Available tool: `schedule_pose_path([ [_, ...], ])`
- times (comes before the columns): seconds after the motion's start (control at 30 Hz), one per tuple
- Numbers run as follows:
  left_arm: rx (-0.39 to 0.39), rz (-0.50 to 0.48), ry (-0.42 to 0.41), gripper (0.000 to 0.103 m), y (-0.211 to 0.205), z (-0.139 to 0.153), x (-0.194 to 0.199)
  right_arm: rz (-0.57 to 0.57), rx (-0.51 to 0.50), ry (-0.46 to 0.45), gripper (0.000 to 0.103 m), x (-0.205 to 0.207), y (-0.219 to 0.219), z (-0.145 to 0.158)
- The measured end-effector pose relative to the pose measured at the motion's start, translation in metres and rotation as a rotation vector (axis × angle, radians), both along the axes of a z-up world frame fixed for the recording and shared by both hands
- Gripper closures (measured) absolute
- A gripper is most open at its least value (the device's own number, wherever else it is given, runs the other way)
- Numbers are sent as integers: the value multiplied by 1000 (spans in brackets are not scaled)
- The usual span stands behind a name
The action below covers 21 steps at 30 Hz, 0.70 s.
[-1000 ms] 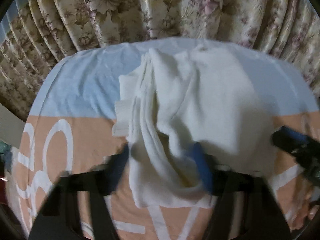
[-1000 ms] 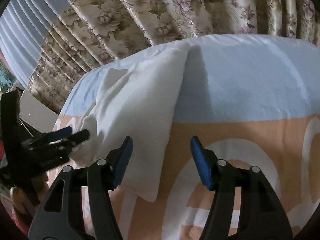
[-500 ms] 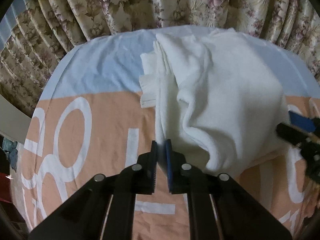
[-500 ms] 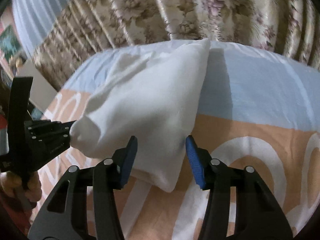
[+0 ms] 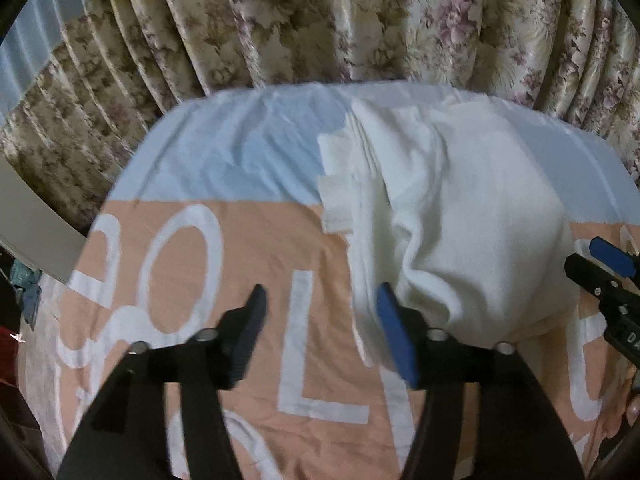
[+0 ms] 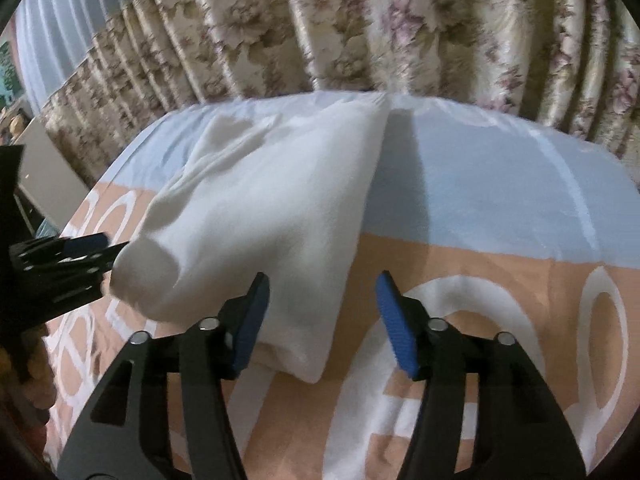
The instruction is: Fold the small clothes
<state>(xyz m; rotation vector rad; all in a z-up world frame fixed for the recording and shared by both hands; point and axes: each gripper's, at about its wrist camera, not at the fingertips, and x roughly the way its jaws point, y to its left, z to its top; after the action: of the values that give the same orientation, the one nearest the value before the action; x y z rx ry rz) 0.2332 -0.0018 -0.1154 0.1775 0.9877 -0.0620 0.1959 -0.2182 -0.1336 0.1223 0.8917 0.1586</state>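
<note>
Left gripper point(image 5: 320, 316): jaws just spread apart, nothing between; white folded garment point(image 5: 452, 216) lying just beyond and beside its right finger on the printed bedsheet point(image 5: 224, 248). Right gripper point(image 6: 320, 304): jaws just widened, near garment corner between its 2 fingers, unpinched.

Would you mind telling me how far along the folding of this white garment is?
Done: the white garment lies doubled over on the bed sheet, sleeve cuffs tucked at its side. In hand: nothing; the left gripper has just been opening and is clear of the cloth, and the right gripper is open too. Left: the near edge still bulges, so probably flattening or another fold.
</note>
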Motion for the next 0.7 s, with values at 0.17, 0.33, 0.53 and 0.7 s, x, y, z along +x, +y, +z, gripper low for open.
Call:
schedule_pose_path([
  [0.17, 18, -37, -54, 27, -7, 9, 2, -42, -5, -9, 29, 2, -2, 2],
  [0.33, 21, -54, -49, 26, -14, -7, 10, -34, 116, -8, 25, 4, -9, 3],
  [0.53, -64, -50, -54, 26, -9, -11, 13, -21, 119, -22, 25, 6, -5, 1],
  [0.7, -204, -69, -36, 25, -3, -1, 12, -28, 125, -32, 25, 8, -8, 2],
])
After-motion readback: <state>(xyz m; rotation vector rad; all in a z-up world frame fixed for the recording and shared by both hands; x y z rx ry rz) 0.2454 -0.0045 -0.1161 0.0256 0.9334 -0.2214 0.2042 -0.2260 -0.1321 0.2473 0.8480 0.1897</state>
